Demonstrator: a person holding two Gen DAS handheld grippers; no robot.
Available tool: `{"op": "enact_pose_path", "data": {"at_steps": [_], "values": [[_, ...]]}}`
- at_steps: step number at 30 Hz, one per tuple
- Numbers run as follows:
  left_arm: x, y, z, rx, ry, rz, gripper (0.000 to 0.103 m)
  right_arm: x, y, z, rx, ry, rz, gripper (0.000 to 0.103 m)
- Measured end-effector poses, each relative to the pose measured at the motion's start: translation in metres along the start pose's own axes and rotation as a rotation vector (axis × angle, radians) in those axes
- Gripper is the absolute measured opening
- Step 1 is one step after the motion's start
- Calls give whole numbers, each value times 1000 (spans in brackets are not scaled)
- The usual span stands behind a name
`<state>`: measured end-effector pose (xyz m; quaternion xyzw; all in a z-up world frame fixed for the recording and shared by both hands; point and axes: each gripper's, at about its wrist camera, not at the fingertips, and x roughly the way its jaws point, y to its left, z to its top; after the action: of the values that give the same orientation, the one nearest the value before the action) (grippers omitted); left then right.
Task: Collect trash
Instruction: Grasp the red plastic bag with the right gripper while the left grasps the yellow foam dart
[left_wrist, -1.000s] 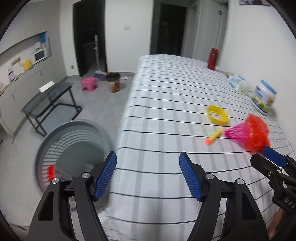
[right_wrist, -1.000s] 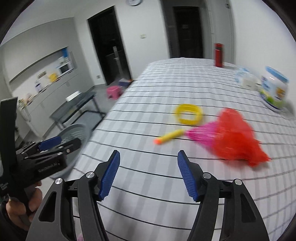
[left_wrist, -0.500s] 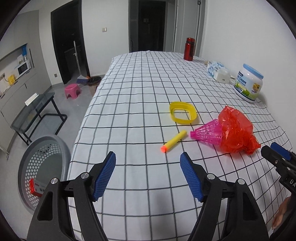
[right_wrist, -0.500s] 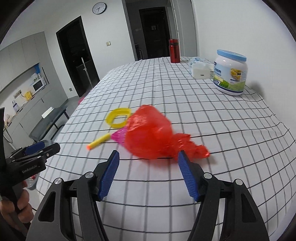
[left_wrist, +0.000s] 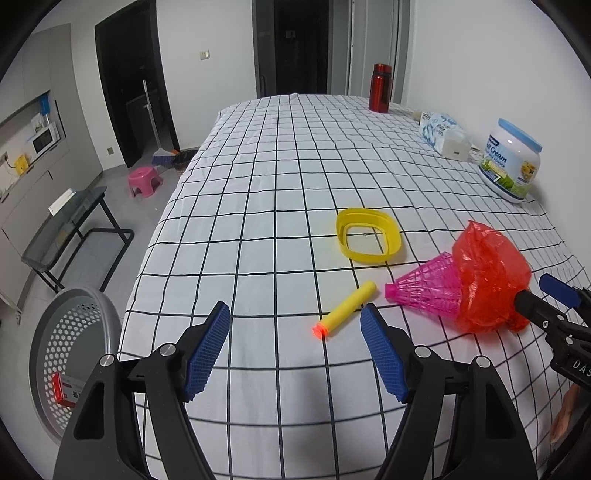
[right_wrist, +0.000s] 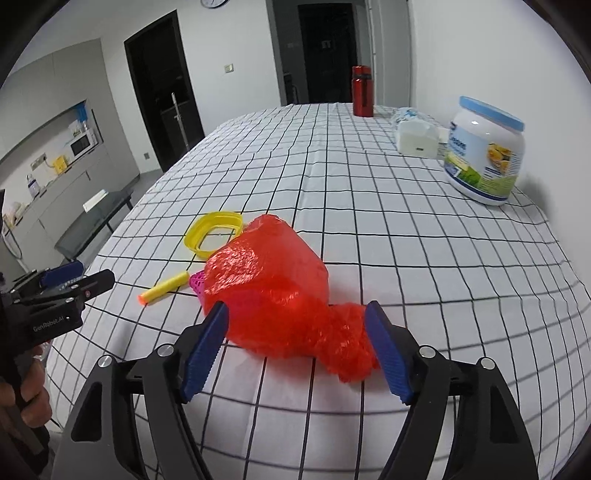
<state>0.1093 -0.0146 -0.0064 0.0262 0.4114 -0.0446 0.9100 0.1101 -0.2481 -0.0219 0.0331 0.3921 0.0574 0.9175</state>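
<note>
A crumpled red plastic bag (right_wrist: 273, 291) lies on the checked table; it also shows in the left wrist view (left_wrist: 487, 280). My right gripper (right_wrist: 295, 347) is open, its blue pads either side of the bag's near end. A pink mesh cone (left_wrist: 428, 291), a yellow foam dart (left_wrist: 347, 308) and a yellow plastic ring (left_wrist: 367, 240) lie beside the bag. My left gripper (left_wrist: 295, 350) is open and empty, just short of the dart. A grey perforated basket (left_wrist: 70, 354) stands on the floor at the left, with a red and white box in it.
A white tub with a blue lid (right_wrist: 484, 158), a tissue pack (left_wrist: 441, 134) and a red bottle (left_wrist: 380, 86) stand along the far right of the table (left_wrist: 258, 184). A dark side table (left_wrist: 70, 236) and a pink stool (left_wrist: 144, 181) are on the floor.
Both grippers have swung from the basket side toward the table. The right gripper has moved up to the red bag, which now sits between its open pads.
</note>
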Motion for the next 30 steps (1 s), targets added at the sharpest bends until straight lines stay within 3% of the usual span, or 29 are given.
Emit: {"op": "enact_pose_path", "data": {"at_steps": [12, 13, 16, 18, 20, 23, 30], "values": [[20, -2, 3, 2, 28, 4, 72, 38, -8, 2, -16, 60, 45, 72], [20, -2, 2, 2, 29, 4, 72, 39, -8, 2, -14, 61, 49, 68], [22, -2, 2, 3, 31, 3, 73, 41, -8, 2, -16, 72, 43, 40], [24, -2, 1, 3, 32, 2, 74, 41, -9, 1, -6, 70, 52, 35], [24, -3, 1, 3, 33, 1, 74, 38, -10, 1, 4, 61, 63, 23], [27, -2, -1, 4, 39, 0, 74, 30, -10, 0, 22, 39, 74, 18], [32, -2, -4, 26, 40, -10, 77, 5, -10, 0, 79, -12, 89, 16]]}}
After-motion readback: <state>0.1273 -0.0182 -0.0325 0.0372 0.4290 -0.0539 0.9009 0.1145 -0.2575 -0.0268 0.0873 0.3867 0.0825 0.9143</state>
